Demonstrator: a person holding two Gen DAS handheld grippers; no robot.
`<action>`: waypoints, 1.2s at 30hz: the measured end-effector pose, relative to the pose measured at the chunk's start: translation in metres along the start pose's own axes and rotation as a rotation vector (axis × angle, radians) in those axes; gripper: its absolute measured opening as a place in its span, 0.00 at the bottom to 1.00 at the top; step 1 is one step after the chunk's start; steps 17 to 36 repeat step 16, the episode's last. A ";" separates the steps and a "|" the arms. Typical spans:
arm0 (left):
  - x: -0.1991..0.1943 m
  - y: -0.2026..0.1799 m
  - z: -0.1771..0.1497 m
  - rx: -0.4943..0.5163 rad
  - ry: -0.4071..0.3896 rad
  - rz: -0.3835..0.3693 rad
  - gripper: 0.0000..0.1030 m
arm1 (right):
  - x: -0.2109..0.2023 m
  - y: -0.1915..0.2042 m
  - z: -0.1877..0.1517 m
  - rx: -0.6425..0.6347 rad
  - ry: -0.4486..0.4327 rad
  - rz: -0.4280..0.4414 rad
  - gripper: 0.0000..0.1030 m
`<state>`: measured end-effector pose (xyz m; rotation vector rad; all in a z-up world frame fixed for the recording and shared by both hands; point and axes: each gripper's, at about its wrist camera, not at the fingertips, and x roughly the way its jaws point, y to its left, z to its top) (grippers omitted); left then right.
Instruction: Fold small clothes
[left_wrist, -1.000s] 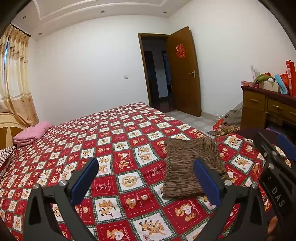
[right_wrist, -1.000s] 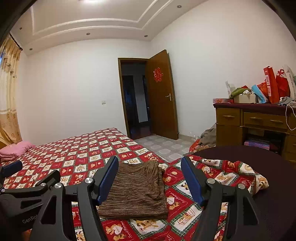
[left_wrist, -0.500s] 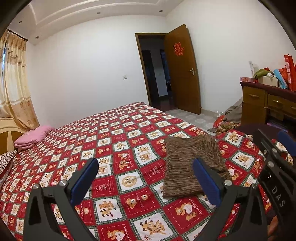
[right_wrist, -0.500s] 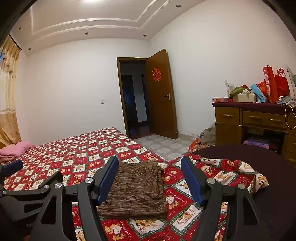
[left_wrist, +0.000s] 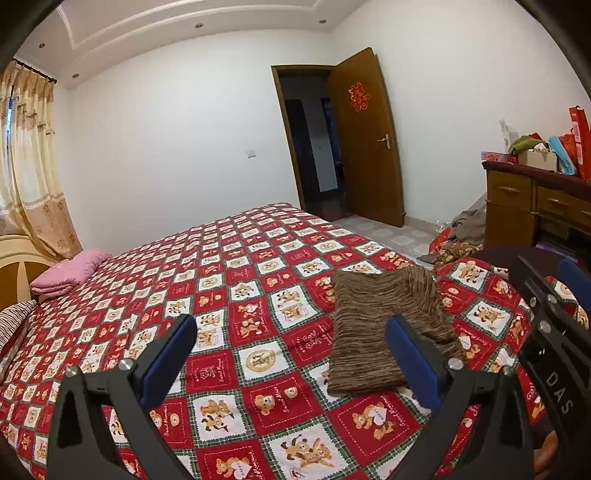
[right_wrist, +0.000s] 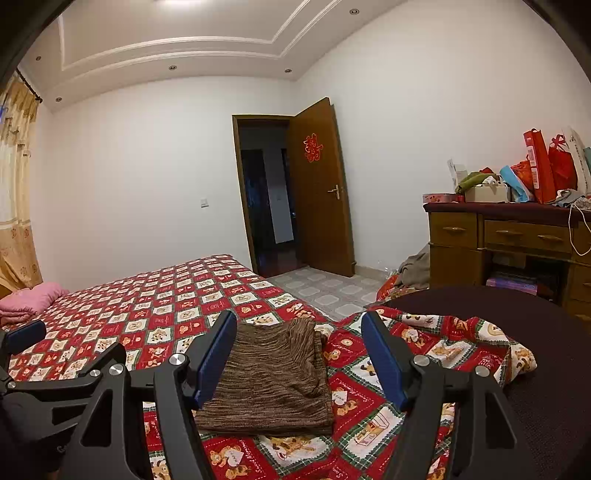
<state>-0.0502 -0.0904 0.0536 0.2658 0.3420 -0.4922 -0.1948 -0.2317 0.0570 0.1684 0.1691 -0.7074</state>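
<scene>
A folded brown knit garment (left_wrist: 380, 325) lies flat on the red patterned bedspread (left_wrist: 229, 280) near the bed's foot corner. It also shows in the right wrist view (right_wrist: 269, 380). My left gripper (left_wrist: 291, 354) is open and empty, held above the bed to the left of the garment. My right gripper (right_wrist: 299, 350) is open and empty, held above the garment's near edge. The right gripper's body shows at the right edge of the left wrist view (left_wrist: 550, 332).
A pink folded blanket (left_wrist: 66, 273) lies by the headboard. A wooden dresser (right_wrist: 506, 240) with bags on top stands at the right wall. A dark round surface (right_wrist: 535, 332) sits beside the bed corner. The door (right_wrist: 321, 188) stands open.
Both grippers have tilted slightly upward and back; the garment lies as before. Both stay open.
</scene>
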 end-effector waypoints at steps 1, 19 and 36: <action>0.000 0.000 0.000 -0.001 0.003 -0.003 1.00 | 0.000 0.000 0.000 0.000 0.000 0.000 0.69; 0.027 0.042 -0.006 -0.095 0.097 -0.009 1.00 | 0.006 -0.009 0.004 0.009 0.003 -0.022 0.69; 0.027 0.042 -0.006 -0.095 0.097 -0.009 1.00 | 0.006 -0.009 0.004 0.009 0.003 -0.022 0.69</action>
